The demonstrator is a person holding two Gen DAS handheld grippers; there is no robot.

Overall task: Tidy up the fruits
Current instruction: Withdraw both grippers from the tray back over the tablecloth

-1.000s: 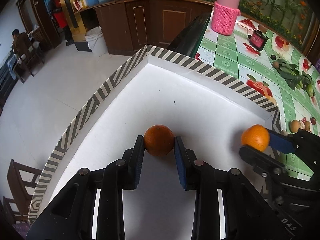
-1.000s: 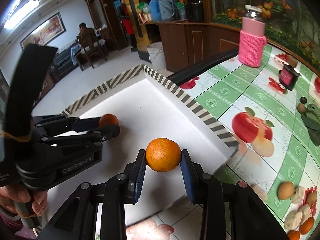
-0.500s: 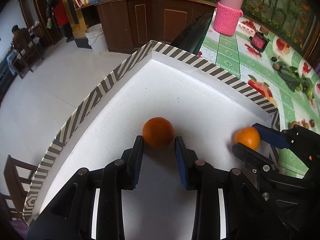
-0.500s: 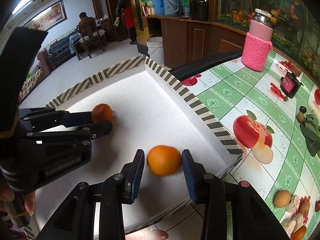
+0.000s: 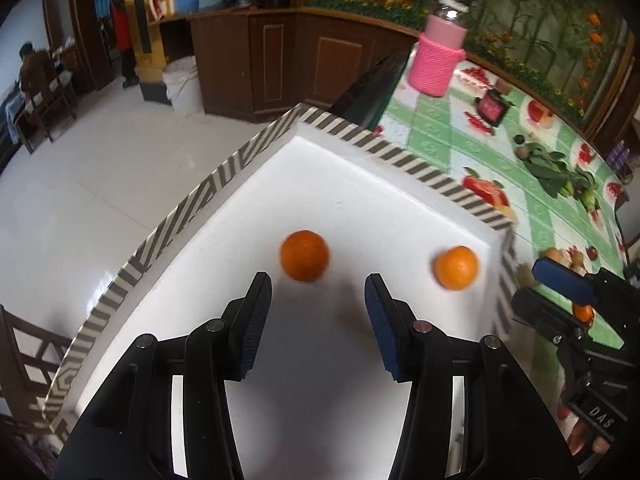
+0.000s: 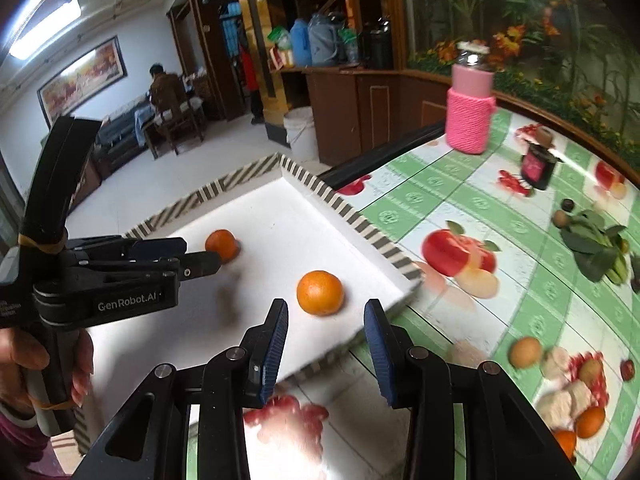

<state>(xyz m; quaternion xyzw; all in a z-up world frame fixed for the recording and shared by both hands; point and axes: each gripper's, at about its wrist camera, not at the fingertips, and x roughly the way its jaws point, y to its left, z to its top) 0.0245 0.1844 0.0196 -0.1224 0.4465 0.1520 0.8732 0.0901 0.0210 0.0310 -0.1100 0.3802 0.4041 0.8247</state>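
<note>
Both oranges now sit free on the tray floor, where a second ago each was clamped between pads. Left tool [image 5: 318,312] has just been opening; its jaws stand moderately wide with nothing between them, and the darker orange [image 5: 305,255] lies just beyond the tips at 12 o'clock, apart from both pads. Right tool [image 6: 326,338] is also parted, empty, and pulled back toward the tray's near edge; the paler orange [image 6: 320,293] rests just ahead of it at 12 o'clock, clear of the pads.

Near to far, left wrist view: tool fingers, darker orange, then white tray [image 5: 360,184] with its striped rim, then the fruit-print counter [image 5: 452,128] at 1 o'clock carrying a pink knitted jar [image 5: 438,62].

Judgement: fruit was set down inside the tray on purpose, since the raised rim should stop rolling. Placement is well apart, one orange toward the tray's middle, the other near its right-hand wall.

Orientation: both oranges are near-spherical, so no long axis is readable; stem ends cannot be made out.

More small fruit [image 6: 590,422] lies on the counter at 4 o'clock in the right wrist view, probably next.
</note>
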